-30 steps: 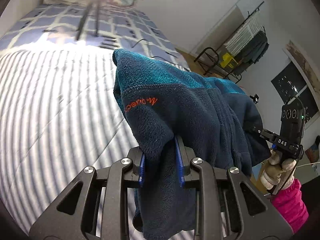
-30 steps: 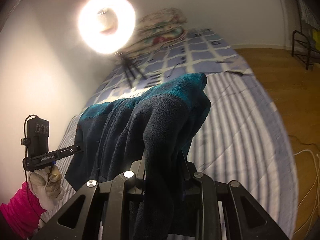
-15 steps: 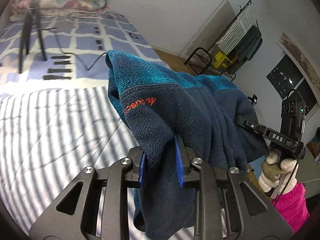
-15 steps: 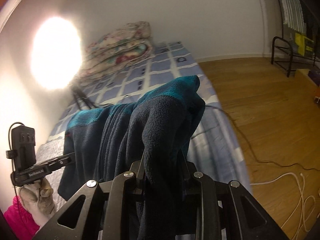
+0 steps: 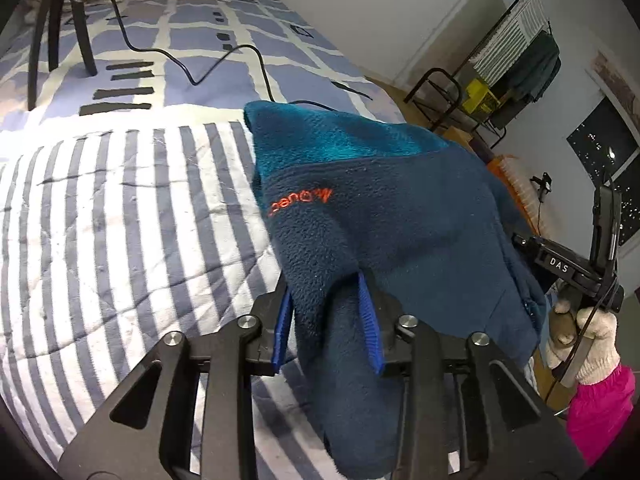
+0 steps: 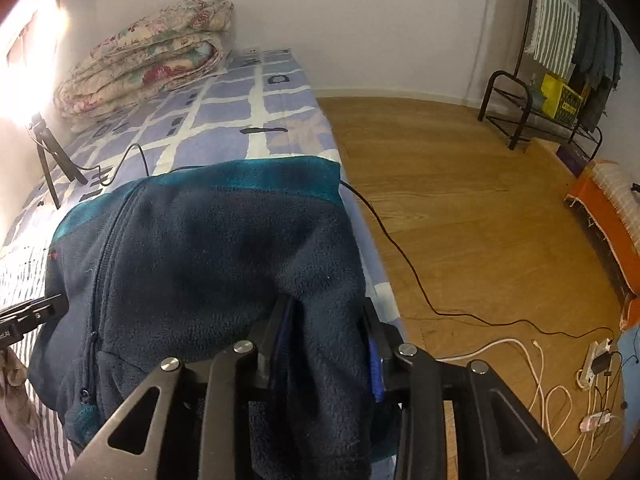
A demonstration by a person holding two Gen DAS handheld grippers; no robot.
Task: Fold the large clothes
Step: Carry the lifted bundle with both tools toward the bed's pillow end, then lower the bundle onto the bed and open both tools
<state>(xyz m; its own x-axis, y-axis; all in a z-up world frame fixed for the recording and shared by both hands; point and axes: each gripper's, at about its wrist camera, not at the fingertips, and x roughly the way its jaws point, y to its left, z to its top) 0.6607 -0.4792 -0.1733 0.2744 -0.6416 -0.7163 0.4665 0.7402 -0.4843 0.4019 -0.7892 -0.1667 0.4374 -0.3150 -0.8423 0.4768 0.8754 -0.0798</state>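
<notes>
A navy and teal fleece jacket (image 5: 380, 208) with an orange logo lies spread near the bed's edge over the striped quilt (image 5: 120, 220). My left gripper (image 5: 323, 286) has a thick fold of it between its blue pads; the jaws are opening and the fleece still fills the gap. In the right wrist view my right gripper (image 6: 326, 304) has the other corner of the jacket (image 6: 208, 248) the same way, its jaws opening too. A gloved hand (image 5: 588, 340) with a pink sleeve carries the right gripper at the far right.
A black tripod (image 6: 52, 160) and its cable (image 5: 192, 68) stand on the checked sheet beyond the jacket, with a folded floral quilt (image 6: 148, 60) at the wall. The wood floor (image 6: 460, 200) to the right has cables, a power strip (image 6: 592, 364) and a drying rack (image 6: 560, 40).
Both grippers came down and toward the bed's edge with the jacket, which now lies spread and lower. The gap between each pair of pads has widened.
</notes>
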